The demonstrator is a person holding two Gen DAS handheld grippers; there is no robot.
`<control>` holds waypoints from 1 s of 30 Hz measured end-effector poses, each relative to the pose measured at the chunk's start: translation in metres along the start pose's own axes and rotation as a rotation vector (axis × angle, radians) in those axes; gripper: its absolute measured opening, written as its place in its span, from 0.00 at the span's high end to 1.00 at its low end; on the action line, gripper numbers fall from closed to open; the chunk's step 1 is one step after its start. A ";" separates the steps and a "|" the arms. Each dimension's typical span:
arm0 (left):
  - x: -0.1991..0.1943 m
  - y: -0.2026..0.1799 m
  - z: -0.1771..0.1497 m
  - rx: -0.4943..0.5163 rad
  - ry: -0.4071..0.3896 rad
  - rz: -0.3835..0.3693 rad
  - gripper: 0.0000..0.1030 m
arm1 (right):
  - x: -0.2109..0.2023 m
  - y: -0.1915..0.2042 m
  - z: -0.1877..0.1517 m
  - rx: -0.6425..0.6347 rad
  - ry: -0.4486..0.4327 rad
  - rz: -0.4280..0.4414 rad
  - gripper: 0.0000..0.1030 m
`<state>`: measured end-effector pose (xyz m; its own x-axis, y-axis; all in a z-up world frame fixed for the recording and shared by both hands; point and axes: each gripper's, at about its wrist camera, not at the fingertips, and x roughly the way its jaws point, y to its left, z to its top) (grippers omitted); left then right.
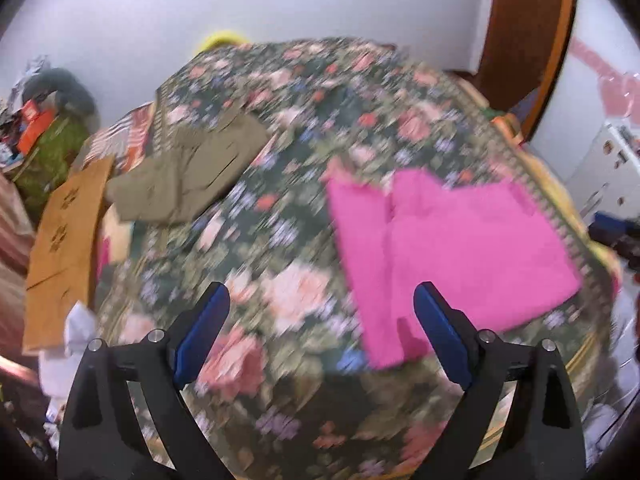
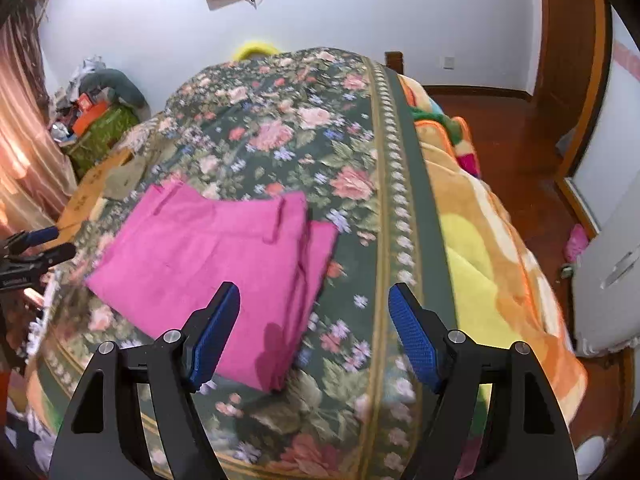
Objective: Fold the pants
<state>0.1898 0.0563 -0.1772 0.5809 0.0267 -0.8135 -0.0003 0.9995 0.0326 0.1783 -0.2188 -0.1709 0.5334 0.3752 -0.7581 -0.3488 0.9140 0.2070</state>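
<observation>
Pink pants lie folded into a flat stack on the floral bedspread; they also show in the right wrist view. My left gripper is open and empty, held above the bed to the left of the pink stack. My right gripper is open and empty, above the stack's right edge. The left gripper shows at the far left of the right wrist view. The left wrist view is motion-blurred.
Folded olive-green pants lie at the bed's far left. A brown cardboard box sits beside the bed's left edge. An orange and yellow blanket hangs over the right side. A wooden door stands at right, clutter at far left.
</observation>
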 end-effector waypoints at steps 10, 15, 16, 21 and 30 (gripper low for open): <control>0.078 -0.028 0.025 0.035 0.152 -0.094 0.09 | 0.055 0.000 -0.004 0.059 0.100 0.077 0.26; 0.106 -0.021 0.025 -0.058 0.209 -0.170 0.10 | 0.073 -0.003 -0.005 0.067 0.115 0.115 0.26; 0.108 -0.021 0.027 -0.061 0.209 -0.175 0.11 | 0.074 -0.003 -0.004 0.063 0.111 0.118 0.26; 0.113 -0.027 0.034 -0.036 0.217 -0.250 0.47 | 0.081 -0.003 0.002 0.077 0.084 0.142 0.30; 0.103 -0.033 0.038 -0.027 0.189 -0.266 0.80 | 0.077 0.012 0.013 0.013 0.055 0.156 0.81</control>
<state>0.2807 0.0251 -0.2404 0.4024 -0.2352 -0.8847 0.1088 0.9719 -0.2089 0.2251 -0.1772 -0.2192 0.4305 0.5043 -0.7485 -0.4139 0.8473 0.3329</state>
